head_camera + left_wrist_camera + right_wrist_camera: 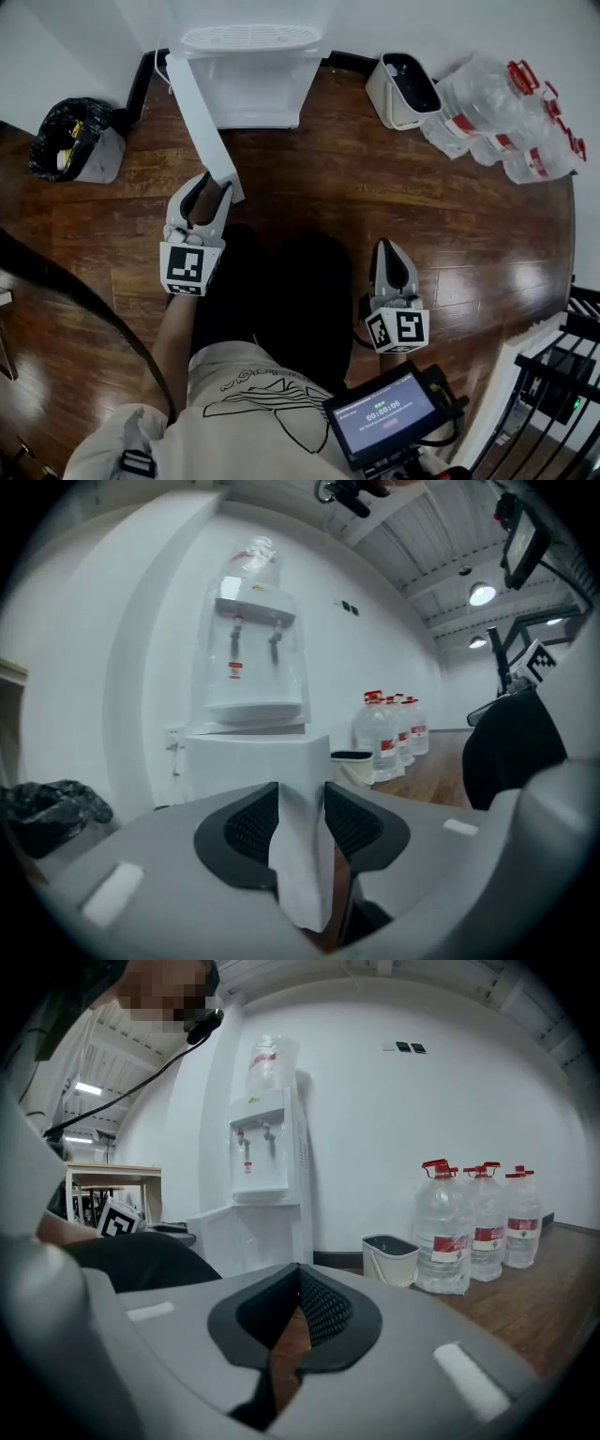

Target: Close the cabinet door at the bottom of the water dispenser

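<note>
Hidden: the inside of the water dispenser's (248, 80) bottom cabinet can't be made out, and the free edge of the cabinet door (208, 122) is covered by jaws.
Cabinet door: white, swung open from the dispenser's front toward the person.
Left hand-held gripper (204, 192): jaws part-way closed, pressing on both sides of the door's free edge.
Right hand-held gripper (389, 251): jaws together and empty, well apart from the dispenser.
Floor (356, 187): dark, glossy wood planks.
Room: white wall (375, 574) behind the dispenser, with a bin (405, 89) and water bottles (506, 117) at one side and a black bag (67, 136) at the other.
</note>
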A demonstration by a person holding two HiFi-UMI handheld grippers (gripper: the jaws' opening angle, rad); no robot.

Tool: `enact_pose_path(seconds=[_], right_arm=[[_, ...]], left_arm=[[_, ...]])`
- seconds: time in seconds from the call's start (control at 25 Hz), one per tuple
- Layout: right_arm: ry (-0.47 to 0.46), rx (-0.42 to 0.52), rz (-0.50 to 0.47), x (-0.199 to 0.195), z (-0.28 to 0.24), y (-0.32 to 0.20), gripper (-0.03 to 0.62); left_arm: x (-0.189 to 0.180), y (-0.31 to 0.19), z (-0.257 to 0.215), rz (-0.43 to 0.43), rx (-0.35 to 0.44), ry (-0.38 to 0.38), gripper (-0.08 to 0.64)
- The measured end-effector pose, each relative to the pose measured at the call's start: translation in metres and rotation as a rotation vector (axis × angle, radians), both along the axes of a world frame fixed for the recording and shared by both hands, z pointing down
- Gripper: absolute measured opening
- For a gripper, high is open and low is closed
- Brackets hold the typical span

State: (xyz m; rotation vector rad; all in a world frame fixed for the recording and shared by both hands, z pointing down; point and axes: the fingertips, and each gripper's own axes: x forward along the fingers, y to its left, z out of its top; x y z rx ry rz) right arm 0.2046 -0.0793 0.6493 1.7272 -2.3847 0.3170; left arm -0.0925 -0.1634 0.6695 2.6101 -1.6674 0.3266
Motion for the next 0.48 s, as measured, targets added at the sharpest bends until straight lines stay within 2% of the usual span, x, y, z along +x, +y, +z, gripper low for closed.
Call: enact_pose_path(seconds=[0.12,0.28,0.4,0.48], right_arm=[[0.012,-0.017,-0.012,0.003,0.002,-0.003,0.003],[-0.015,-0.030,-0.068,0.001,0.003,-0.009,0.003],[-0.043,-0.038,-0.092,-0.004,0.009,-0.015,0.003],[-0.035,-0.029,-0.108,-0.011,0.009,-0.018,0.003]], left_arm=[[0.033,-0.016,-0.001,0.075,-0.019,0.128,0.143],[0.049,-0.014,-0.012,0.142,-0.006,0.200,0.020],[0.054,-0.013,-0.028,0.186,0.056,0.281,0.020],[0.058,-0.024,-0.028,0.187,0.078,0.303,0.019]])
